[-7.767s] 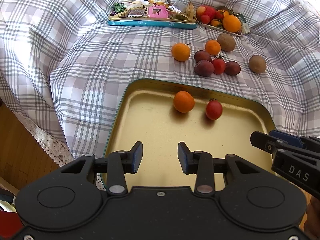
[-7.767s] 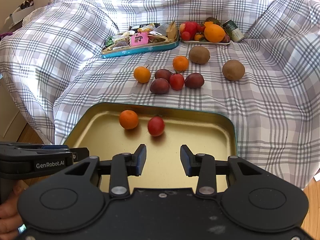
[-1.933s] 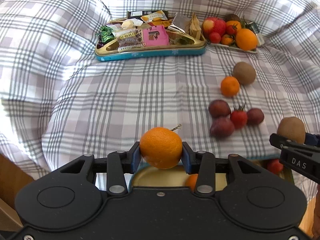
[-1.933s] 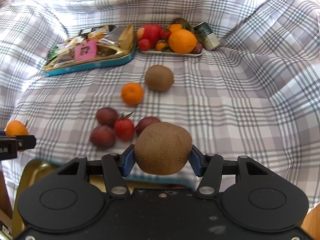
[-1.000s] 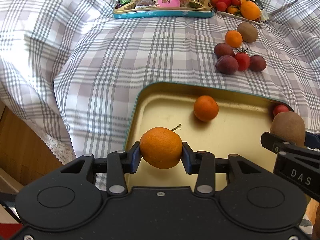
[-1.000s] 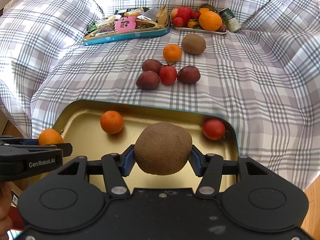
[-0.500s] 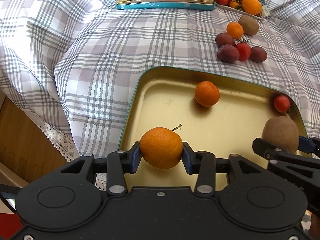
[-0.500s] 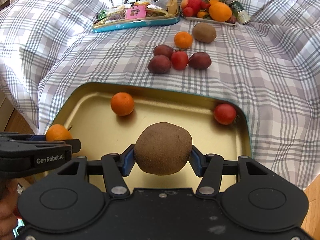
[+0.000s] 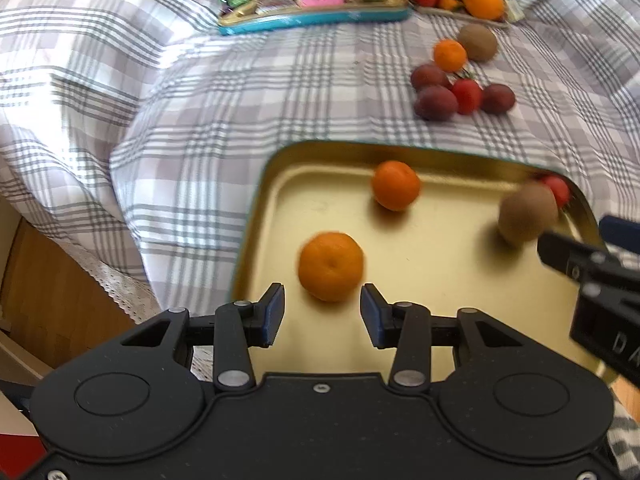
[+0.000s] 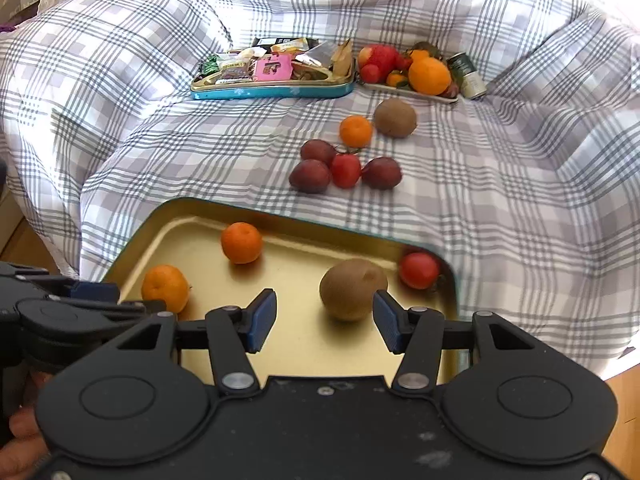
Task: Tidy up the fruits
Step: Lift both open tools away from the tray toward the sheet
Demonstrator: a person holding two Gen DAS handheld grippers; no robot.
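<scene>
Looking along the left gripper [image 9: 322, 312], its jaws stand spread over the gold tray [image 9: 440, 292] with nothing pinched between them. Just beyond the blue pads [image 9: 274, 312] a mandarin [image 9: 331, 266] lies free on the tray floor. A second mandarin [image 9: 396, 185] sits nearer the far rim, and a kiwi [image 9: 527, 212] lies toward the right corner, partly covering a tomato [image 9: 558, 190]. The right gripper's black body enters at the right edge. On the plaid cloth [image 9: 240, 92] beyond the tray lie three plums [image 9: 435, 103] around a tomato, with a mandarin and a kiwi farther back. At the far end are a snack tin [image 9: 316, 20] and a fruit plate [image 9: 460, 14].

From the right view, the right gripper [image 10: 325, 322] is likewise spread, its jaws having just narrowed a little, with nothing pressed between them. The kiwi [image 10: 353, 289] rests on the tray [image 10: 304, 340] close to the right pad, though I cannot tell whether it touches. The tomato [image 10: 419, 270] sits in the far right corner. One mandarin [image 10: 241, 242] lies near the far rim, another [image 10: 165, 288] by the left side, just behind the left gripper [image 10: 96, 300]. A hand [image 10: 20, 440] shows at the lower left.
</scene>
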